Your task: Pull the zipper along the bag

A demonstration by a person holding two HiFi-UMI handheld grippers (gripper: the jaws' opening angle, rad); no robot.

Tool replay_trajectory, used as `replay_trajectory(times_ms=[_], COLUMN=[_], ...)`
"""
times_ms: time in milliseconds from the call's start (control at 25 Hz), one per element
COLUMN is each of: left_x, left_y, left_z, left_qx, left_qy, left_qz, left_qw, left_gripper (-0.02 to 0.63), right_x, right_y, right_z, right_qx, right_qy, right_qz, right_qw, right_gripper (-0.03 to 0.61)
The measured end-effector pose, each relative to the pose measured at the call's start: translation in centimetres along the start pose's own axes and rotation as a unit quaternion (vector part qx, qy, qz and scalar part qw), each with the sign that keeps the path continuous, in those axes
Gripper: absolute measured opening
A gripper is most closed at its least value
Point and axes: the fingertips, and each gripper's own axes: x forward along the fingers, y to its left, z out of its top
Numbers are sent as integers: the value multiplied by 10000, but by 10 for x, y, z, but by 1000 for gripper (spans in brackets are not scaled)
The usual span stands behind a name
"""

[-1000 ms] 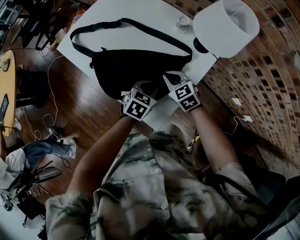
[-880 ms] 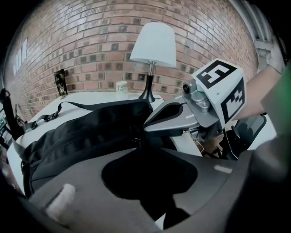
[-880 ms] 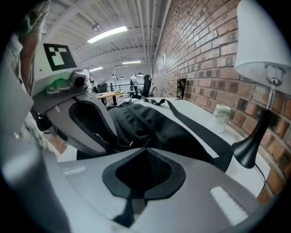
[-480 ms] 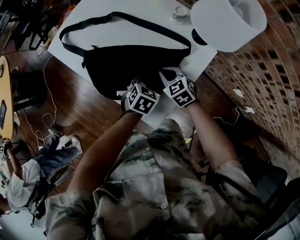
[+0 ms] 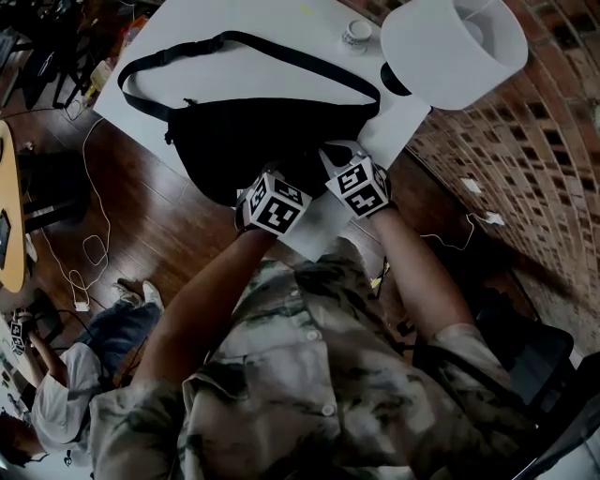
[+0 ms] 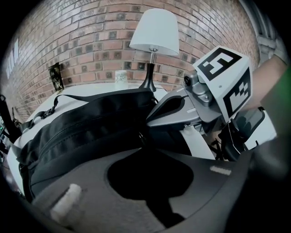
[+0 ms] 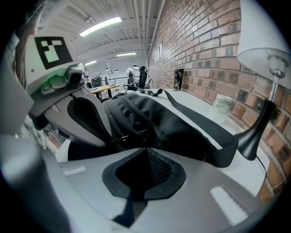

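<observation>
Black bag [image 5: 262,131] lies on the white surface [image 5: 234,66], long axis L-R across my view, strap [image 5: 281,54] looped on far side. Can't read any print on it. My left hand-held gripper [image 6: 141,143] just closed on the zipper pull [image 6: 141,135]. The right hand-held gripper [image 7: 145,150] pinches bag fabric right beside it.

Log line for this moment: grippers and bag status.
left gripper: jaws just closed, apparently on zipper pull | right gripper: shut, pinching bag edge | bag: lying on table
</observation>
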Motion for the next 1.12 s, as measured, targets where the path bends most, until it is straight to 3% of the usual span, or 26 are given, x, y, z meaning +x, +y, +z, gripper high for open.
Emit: replay_trajectory(times_ms=[1120], left_x=[-72], left_y=[75], left_z=[-28], left_qx=[395], left_qy=[-400], left_qz=[-953], left_qw=[9939], left_gripper=[20], right_x=[2], right_y=[-8], right_z=[-4], right_qx=[316], right_qy=[1035], right_qz=[-1144], right_qw=[9875], right_gripper=[6])
